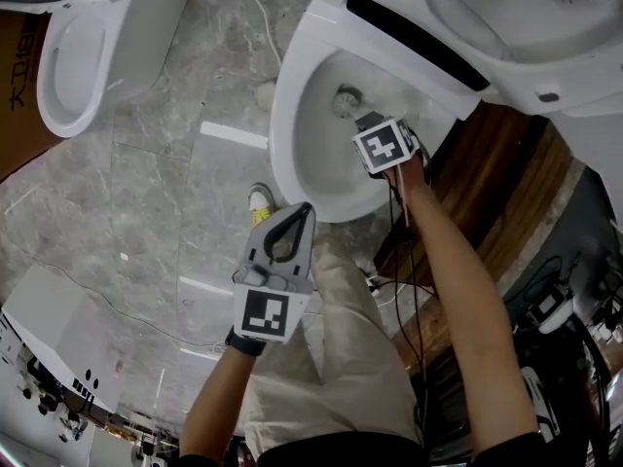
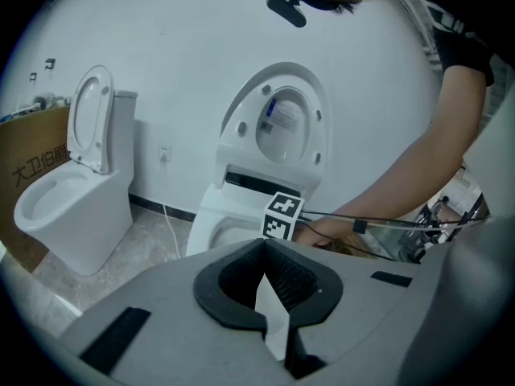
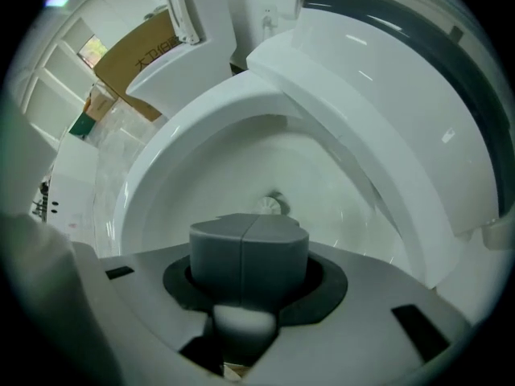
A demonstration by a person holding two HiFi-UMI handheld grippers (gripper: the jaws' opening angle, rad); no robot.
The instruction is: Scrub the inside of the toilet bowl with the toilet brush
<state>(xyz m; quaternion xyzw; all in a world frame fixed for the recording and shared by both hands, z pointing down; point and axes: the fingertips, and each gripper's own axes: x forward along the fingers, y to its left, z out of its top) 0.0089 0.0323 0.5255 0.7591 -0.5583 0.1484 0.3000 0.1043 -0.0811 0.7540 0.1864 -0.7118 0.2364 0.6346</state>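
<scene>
The white toilet bowl (image 1: 282,134) is open, its lid and seat (image 1: 526,17) raised at the top right. My right gripper (image 1: 369,122) reaches down inside the bowl, shut on the toilet brush's pale handle. The brush head (image 1: 348,98) rests low in the bowl near the drain. In the right gripper view the grey pads (image 3: 248,248) are pressed together over the handle, and the brush head (image 3: 273,204) shows just beyond them against the bowl wall (image 3: 185,135). My left gripper (image 1: 302,212) hangs outside the bowl's front rim, shut and empty (image 2: 265,252).
A second toilet (image 1: 78,56) stands at the left by a cardboard box (image 1: 15,76). Grey marble floor lies between them, crossed by a white cable (image 1: 258,8). Dark wooden flooring (image 1: 506,163) and cables (image 1: 409,290) are at the right. The person's shoe (image 1: 259,200) is below the bowl.
</scene>
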